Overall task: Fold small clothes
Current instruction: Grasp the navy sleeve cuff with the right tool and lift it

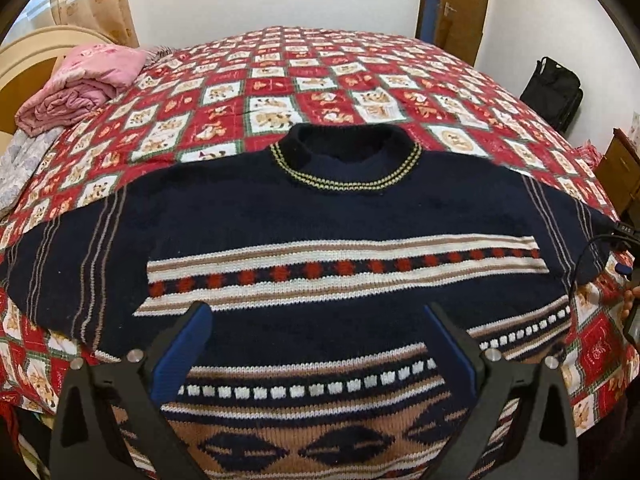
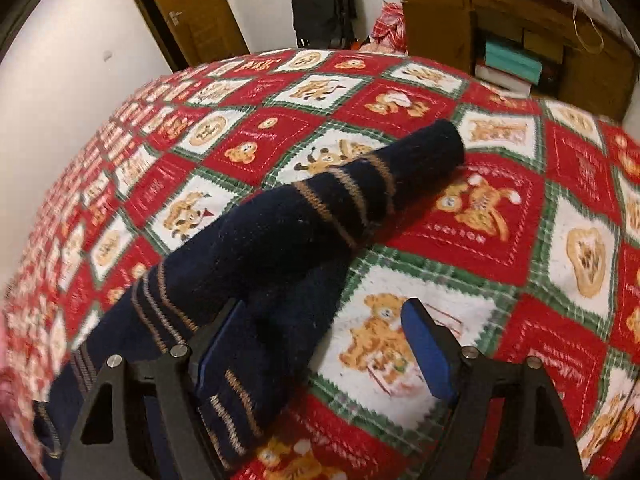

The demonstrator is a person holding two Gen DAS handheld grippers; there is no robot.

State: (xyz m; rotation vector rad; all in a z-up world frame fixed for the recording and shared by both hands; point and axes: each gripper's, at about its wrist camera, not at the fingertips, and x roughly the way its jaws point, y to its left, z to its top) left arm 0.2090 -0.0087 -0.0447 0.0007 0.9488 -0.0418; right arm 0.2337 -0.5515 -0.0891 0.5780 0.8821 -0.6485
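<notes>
Dark navy knitted sweater with white, tan and red stripe bands lies flat, front up, on bed's red-and-white teddy-bear quilt. Round neck points to far side of bed. Both sleeves spread out sideways. Left gripper hangs over sweater's lower half, jaws wide apart, nothing between them. Right gripper over one navy sleeve of sweater, jaws released, sleeve cloth against one jaw, not pinched. Pink folded blanket far from sweater, by headboard.

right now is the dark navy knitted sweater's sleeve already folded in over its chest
No, the right wrist view shows the sleeve stretched out across the red patchwork quilt, away from the body.
</notes>
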